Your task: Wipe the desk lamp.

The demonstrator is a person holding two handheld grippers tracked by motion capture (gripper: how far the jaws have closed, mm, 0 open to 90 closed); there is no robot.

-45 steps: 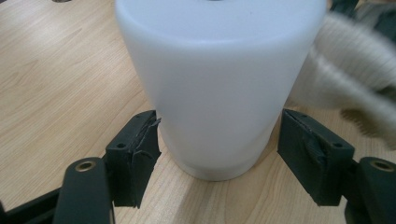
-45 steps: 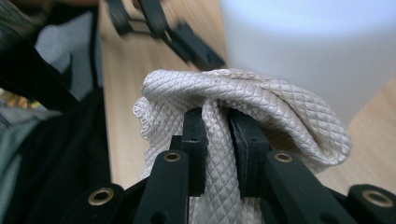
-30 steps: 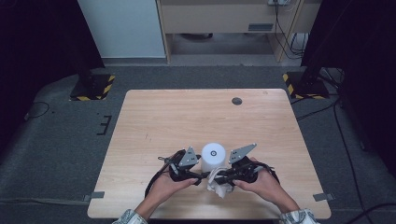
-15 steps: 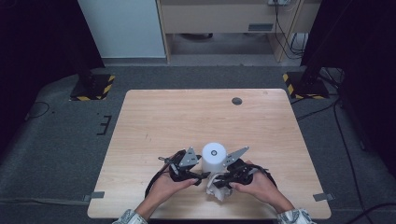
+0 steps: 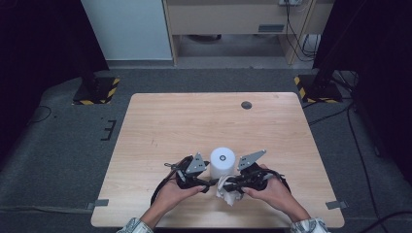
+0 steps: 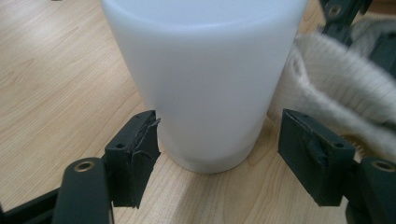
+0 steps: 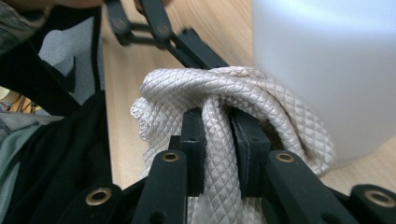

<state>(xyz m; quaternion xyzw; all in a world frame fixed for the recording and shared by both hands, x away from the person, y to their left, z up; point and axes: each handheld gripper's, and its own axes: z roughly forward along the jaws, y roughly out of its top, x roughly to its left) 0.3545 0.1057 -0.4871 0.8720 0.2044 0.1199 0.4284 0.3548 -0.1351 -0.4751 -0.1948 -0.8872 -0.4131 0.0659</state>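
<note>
A white cup (image 5: 222,162) stands on the wooden table (image 5: 194,121) near its front edge, with a small round mark on top. My left gripper (image 5: 209,183) lies low at the cup's left. In the left gripper view its jaws (image 6: 217,149) stand apart on either side of the cup's (image 6: 205,79) base, and a gap shows at the right pad (image 6: 310,158). My right gripper (image 5: 226,185) is shut on a bunched white quilted cloth (image 5: 230,195). The cloth (image 7: 210,88) rests against the cup's (image 7: 327,70) lower side, a fold of it pinched between the pads (image 7: 224,140).
A small dark round disc (image 5: 246,105) sits in the table top near the far edge. Black-and-yellow striped stand feet (image 5: 94,92) (image 5: 316,87) flank the table on the grey floor. A cabinet and cables stand behind.
The right gripper with the cloth has shifted slightly beside the cup. The left gripper and the cup have kept still.
</note>
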